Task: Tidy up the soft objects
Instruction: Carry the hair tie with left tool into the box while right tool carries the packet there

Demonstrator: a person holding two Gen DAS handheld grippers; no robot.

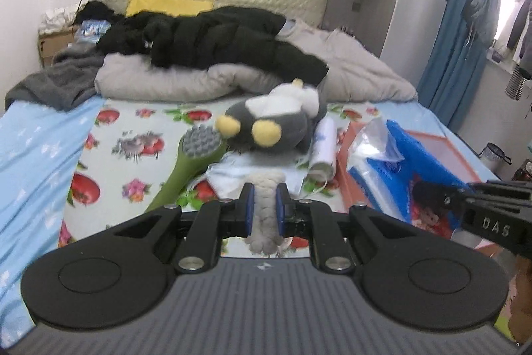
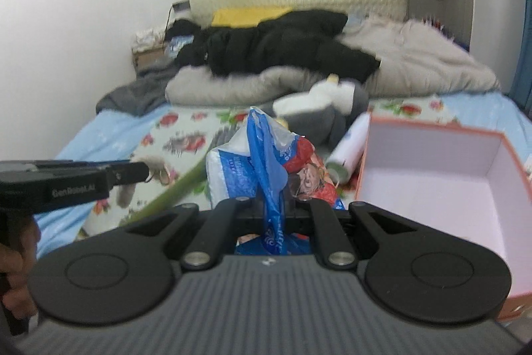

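Fuzzy grey fabric (image 1: 265, 205) was clamped in our left gripper (image 1: 265, 205) while our right gripper (image 2: 273, 208) pinched a blue plastic tissue pack (image 2: 266, 162), both lifted above the bed (image 1: 40, 148); next, we judged, came lowering them into the pink box (image 2: 432, 188).

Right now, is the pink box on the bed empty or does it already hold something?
Empty as far as shown: the right wrist view looks into the open pink box and shows only bare pale floor and walls. Its nearest corner is hidden.
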